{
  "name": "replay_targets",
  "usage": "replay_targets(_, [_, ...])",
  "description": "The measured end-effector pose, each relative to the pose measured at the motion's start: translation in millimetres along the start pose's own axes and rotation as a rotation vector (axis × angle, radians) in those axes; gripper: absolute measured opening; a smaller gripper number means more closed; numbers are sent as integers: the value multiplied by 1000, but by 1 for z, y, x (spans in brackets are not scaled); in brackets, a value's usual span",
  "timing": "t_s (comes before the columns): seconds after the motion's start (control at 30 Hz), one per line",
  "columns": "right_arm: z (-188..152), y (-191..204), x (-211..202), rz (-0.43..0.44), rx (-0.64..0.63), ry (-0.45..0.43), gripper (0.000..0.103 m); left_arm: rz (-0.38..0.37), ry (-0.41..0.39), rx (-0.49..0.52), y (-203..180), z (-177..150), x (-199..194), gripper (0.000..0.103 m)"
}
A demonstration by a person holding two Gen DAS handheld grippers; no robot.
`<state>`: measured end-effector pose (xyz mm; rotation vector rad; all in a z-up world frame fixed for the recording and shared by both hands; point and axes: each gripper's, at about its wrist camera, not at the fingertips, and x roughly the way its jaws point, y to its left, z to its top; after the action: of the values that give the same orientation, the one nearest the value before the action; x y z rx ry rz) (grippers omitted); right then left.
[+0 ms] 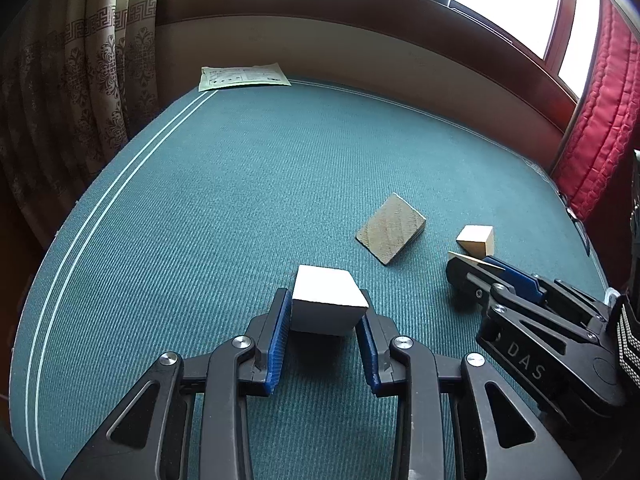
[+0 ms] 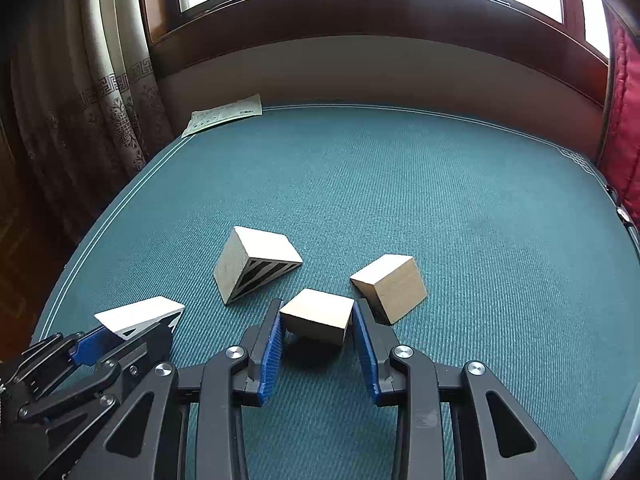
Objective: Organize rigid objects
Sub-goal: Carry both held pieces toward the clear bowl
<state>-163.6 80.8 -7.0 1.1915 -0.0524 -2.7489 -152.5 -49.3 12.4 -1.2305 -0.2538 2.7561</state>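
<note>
Teal ribbed cloth (image 1: 240,184) with white border lines covers the work surface; a pale green printed paper sheet (image 1: 244,77) lies at its far left corner, beside a beige patterned curtain (image 1: 100,80).

Left-wrist view, left to right: the left gripper (image 1: 326,312), black with blue ribbed pads (image 1: 280,332), is clamped on a white-topped wedge-shaped block (image 1: 328,300), whose underside appears lifted just off the cloth over its shadow. Further right, a weathered grey-brown wooden wedge (image 1: 390,230) lies flat on the cloth, apart from both tools. Beyond it, a small pale wooden block (image 1: 476,239) rests near the tip of the right gripper (image 1: 480,268), which enters from the right edge with a thin pale sliver showing between its fingers. A red quilted fabric (image 1: 600,120) hangs at the far right.

Right-wrist view, left to right: the left gripper (image 2: 136,326) appears at lower left, holding the white-topped wedge (image 2: 140,314). The grey-brown wedge (image 2: 252,266) shows a black-and-white striped triangular end face. At centre, the right gripper (image 2: 316,320) is closed upon a light tan wooden block (image 2: 318,314), both pads touching its sides. Just beside it to the right, a second tan block (image 2: 390,286) sits tilted on the cloth, close to the right finger; whether they touch cannot be told.
</note>
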Motion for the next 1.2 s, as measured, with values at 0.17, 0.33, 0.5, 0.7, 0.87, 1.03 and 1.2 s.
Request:
replay_targets(0.17, [-13, -11, -24, 12, 20, -23, 36, -40, -15, -5, -2, 1, -6, 33])
replay_targets(0.33, [-27, -25, -48, 9, 41, -46, 36, -79, -18, -3, -6, 1, -11, 33])
replay_targets(0.5, [-40, -46, -71, -11, 83, -62, 36, -86, -22, 18, -14, -3, -13, 33])
replay_targets(0.7, [-53, -70, -93, -42, 132, -76, 36, -87, -24, 44, -23, -7, -13, 33])
replay_targets(0.87, [-62, -85, -112, -60, 167, -105, 36, -83, -26, 65, -31, -10, -14, 33])
replay_targets(1.03, [-68, -102, -125, -88, 201, -130, 36, -87, -24, 89, -40, -16, -18, 33])
replay_targets(1.2, [-75, -124, -135, -128, 250, -145, 36, -95, -19, 109, -49, -23, -22, 33])
